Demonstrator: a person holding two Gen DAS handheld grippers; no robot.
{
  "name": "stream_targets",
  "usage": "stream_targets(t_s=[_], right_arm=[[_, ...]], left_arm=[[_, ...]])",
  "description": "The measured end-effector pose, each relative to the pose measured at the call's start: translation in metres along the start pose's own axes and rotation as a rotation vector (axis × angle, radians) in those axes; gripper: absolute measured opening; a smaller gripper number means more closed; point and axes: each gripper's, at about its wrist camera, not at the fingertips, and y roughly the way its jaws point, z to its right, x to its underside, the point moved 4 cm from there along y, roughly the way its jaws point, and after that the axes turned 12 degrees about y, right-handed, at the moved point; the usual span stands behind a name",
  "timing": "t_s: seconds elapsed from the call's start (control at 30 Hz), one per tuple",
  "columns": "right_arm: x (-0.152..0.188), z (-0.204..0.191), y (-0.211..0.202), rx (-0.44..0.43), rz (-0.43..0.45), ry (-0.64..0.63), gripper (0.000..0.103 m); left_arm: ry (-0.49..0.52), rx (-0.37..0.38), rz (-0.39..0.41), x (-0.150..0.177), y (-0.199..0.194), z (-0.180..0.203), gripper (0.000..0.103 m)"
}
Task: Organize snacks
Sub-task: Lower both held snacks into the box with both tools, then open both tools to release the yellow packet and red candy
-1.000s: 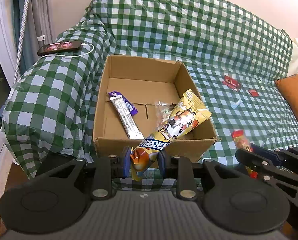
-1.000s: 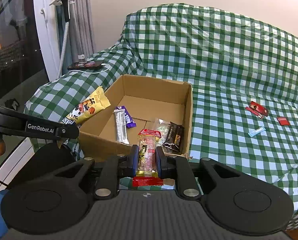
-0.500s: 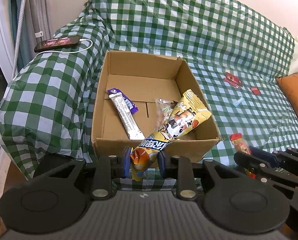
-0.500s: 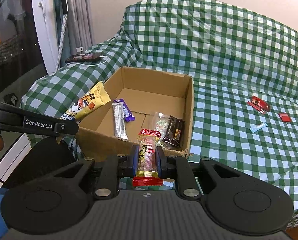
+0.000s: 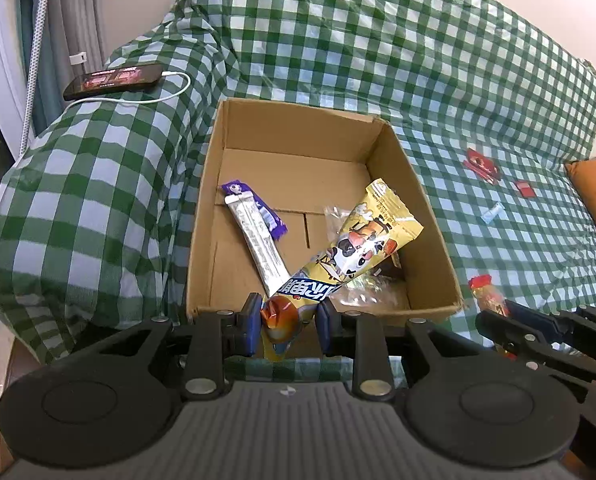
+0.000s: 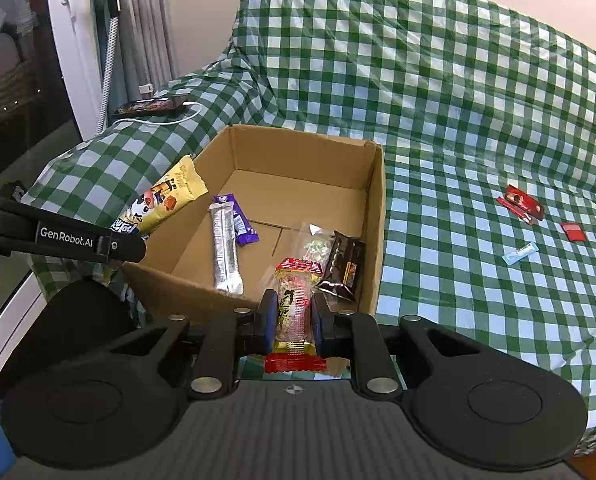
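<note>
While both grippers carry snacks at the near rim of the cardboard box point(image 6: 298, 168), neither packet is yet released. Left gripper point(image 5: 286, 326): fingers closed on the lower end of the yellow cow-print packet point(image 5: 357, 248), whose upper end slants over the box interior, above the silver-and-purple bar point(image 5: 254, 236) and the clear wrapper point(image 5: 333, 216) on the box floor. Right gripper point(image 6: 294, 320): fingers closed on the red-capped nut bar point(image 6: 296, 304), held just at the near wall, close to the dark brown packet point(image 6: 343, 264) leaning against the right wall. Three small red and blue sweets point(image 6: 519, 204) lie well apart on the checked sofa cover point(image 6: 457, 100), not yet collected.

Risks, as judged: the yellow packet is gripped at one end only, so it may swing or slip. Release at the rim could let either packet fall outside the box, onto the cover or floor. Both grippers converge on one opening, so they could collide, or nudge the light box on the soft cover.
</note>
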Motion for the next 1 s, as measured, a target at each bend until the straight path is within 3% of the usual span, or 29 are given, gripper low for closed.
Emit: stream_targets(t_s=[0.57, 1.0], right_arm=[[-0.042, -0.004, 0.084, -0.011, -0.061, 0.025, 0.020], [-0.065, 0.013, 0.164, 0.010, -0.107, 0.053, 0.020]], left_arm=[[-0.016, -0.014, -0.051, -0.056, 0.077, -0.015, 0.031], [-0.009, -0.037, -0.135, -0.075, 0.148, -0.027, 0.031]])
